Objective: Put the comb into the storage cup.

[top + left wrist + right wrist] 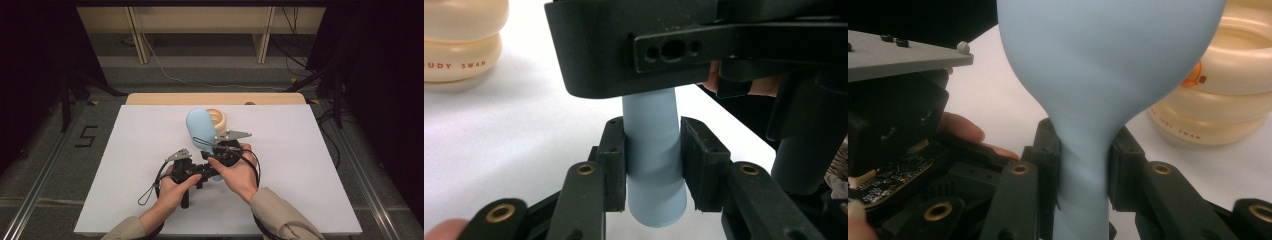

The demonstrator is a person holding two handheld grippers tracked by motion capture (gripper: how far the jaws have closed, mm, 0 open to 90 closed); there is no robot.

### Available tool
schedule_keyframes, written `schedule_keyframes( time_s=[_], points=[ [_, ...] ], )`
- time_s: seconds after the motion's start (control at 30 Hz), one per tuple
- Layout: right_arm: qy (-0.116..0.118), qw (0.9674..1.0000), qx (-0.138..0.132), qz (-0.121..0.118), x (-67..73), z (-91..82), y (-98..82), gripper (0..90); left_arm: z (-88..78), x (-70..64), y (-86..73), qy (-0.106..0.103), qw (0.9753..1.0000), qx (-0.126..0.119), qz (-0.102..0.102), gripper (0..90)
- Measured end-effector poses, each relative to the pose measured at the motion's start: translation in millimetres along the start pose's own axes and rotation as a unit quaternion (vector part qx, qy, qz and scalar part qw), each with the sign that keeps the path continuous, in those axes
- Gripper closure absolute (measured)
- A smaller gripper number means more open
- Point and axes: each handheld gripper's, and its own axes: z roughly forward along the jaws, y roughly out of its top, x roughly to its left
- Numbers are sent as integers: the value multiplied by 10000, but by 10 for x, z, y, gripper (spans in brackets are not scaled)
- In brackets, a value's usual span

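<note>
Lying on the table before a cream ring, the balloon has its neck clamped by both the left gripper and the right gripper — the grasp looks done — whatever follows, likely stretching or knotting, remains.

A white table carries a cream ring-shaped container near its far edge.

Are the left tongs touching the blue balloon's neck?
Touching. The left gripper view shows both pads of the left tongs pressed flat on the balloon neck, with no gap either side.
</note>
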Motion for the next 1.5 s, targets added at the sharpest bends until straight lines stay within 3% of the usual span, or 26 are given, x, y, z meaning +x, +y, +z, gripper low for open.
schedule_keyframes(
  time_s=[0.27,1.07,1.17,1.23,1.4,1.5],
  points=[
    [48,10000,19,2,-6,1,5,703,-13,5,7,31,10000,40,-55,651],
    [119,9999,21,53,-27,-14,30,589,-27,27,22,-160,9997,90,-140,653],
    [149,9998,73,55,-39,-10,32,540,-30,29,25,-156,9997,87,-155,653],
    [139,9999,81,44,-46,3,30,438,-31,34,25,-151,9997,93,-159,654],
    [138,9999,41,82,-52,2,28,328,-35,37,27,-150,9997,89,-166,654],
    [142,9998,131,-71,-63,-12,37,258,-37,37,25,-139,9997,107,-155,654]
  ],
)
